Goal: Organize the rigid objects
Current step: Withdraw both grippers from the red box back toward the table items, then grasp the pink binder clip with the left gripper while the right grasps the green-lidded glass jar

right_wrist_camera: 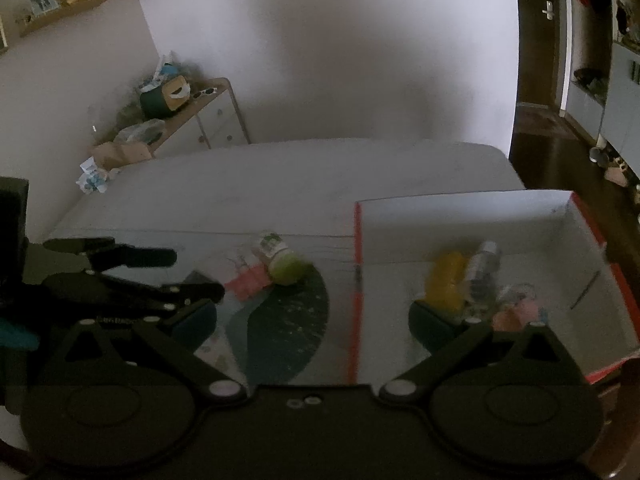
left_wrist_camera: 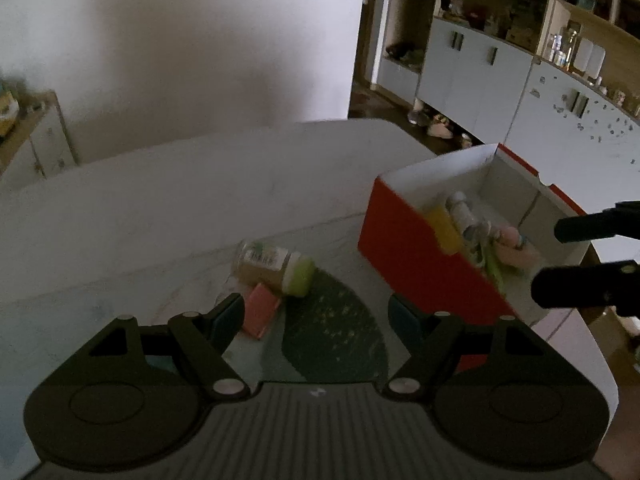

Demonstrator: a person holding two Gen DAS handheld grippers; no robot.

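A jar with a lime-green lid (left_wrist_camera: 276, 266) lies on its side on the table, beside a pink block (left_wrist_camera: 260, 312). Both also show in the right wrist view: the jar (right_wrist_camera: 280, 260) and the pink block (right_wrist_camera: 248, 282). A red box with white inside (left_wrist_camera: 404, 256) holds a yellow item (left_wrist_camera: 442, 228), a small bottle (left_wrist_camera: 460, 210) and other small things. My left gripper (left_wrist_camera: 316, 320) is open and empty, just short of the jar and block. My right gripper (right_wrist_camera: 314, 320) is open and empty, straddling the box's left wall (right_wrist_camera: 354, 292).
A dark green patch (left_wrist_camera: 336, 328) marks the table top under the grippers. A low wooden cabinet with clutter (right_wrist_camera: 188, 112) stands at the back left. Shelving and cupboards (left_wrist_camera: 500, 60) fill the right background. The table's right edge (left_wrist_camera: 600, 356) is close to the box.
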